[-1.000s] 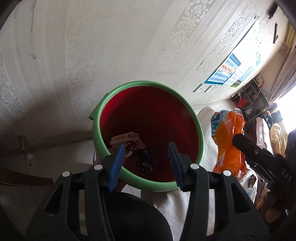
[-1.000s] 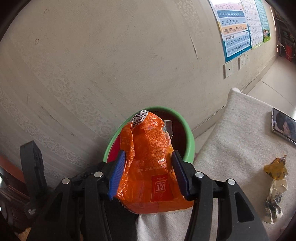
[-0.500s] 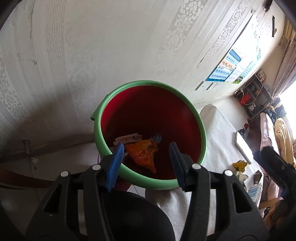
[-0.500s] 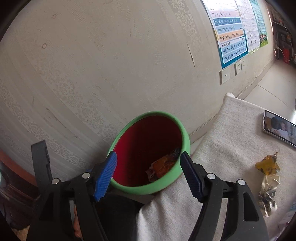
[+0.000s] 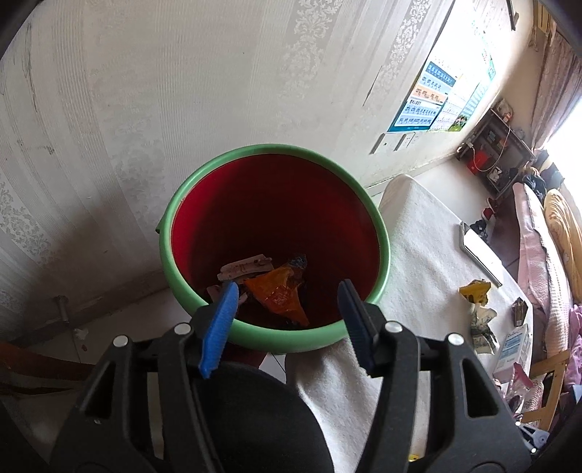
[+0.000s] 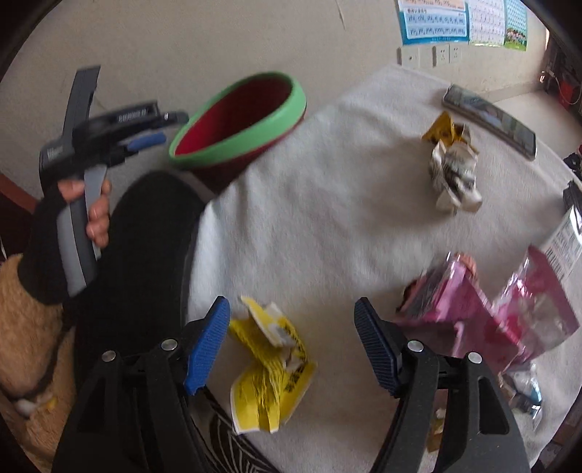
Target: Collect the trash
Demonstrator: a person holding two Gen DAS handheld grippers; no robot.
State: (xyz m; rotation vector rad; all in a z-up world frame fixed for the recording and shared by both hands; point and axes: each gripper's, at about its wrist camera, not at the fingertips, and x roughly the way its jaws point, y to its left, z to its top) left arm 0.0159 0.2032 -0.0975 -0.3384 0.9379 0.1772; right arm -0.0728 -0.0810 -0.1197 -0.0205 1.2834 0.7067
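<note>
On the wall, a poster (image 6: 433,20) (print unreadable, blurred).

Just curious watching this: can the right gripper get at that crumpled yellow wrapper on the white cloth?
Probably yes. The right gripper is open and empty, and the yellow wrapper lies right between its fingers on the white cloth, with nothing on top of it.

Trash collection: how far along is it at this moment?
Done: an orange crumpled wrapper lies in the green-rimmed red bucket. In hand: nothing; right gripper is open over a yellow crumpled wrapper; left gripper, opening, empty. Left: pink foil packets and a white crumpled wrapper.
</note>
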